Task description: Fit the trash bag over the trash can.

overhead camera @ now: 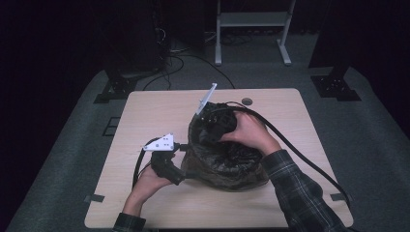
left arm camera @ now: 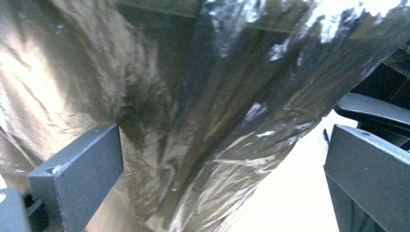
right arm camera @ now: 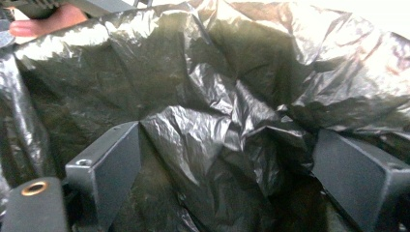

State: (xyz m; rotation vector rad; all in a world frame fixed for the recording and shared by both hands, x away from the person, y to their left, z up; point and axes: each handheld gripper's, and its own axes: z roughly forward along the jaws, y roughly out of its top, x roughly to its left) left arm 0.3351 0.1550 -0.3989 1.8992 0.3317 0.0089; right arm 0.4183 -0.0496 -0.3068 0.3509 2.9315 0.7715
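Observation:
A crumpled black plastic bag (overhead camera: 227,159) lies on the middle of the wooden table (overhead camera: 145,116). My left gripper (overhead camera: 180,147) sits at the bag's left edge. In the left gripper view its jaws stand wide apart with a stretched fold of the bag (left arm camera: 203,121) between them, and my left gripper (left arm camera: 222,179) is open. My right gripper (overhead camera: 212,126) reaches down into the bag's mouth. In the right gripper view its jaws are spread around wrinkled bag plastic (right arm camera: 212,130), so my right gripper (right arm camera: 251,164) is open too.
A small dark round disc (overhead camera: 247,101) is set in the table near its far edge. Thick black cables (overhead camera: 300,154) trail over the right side of the table. A metal stand (overhead camera: 251,29) and dark equipment stand on the floor beyond.

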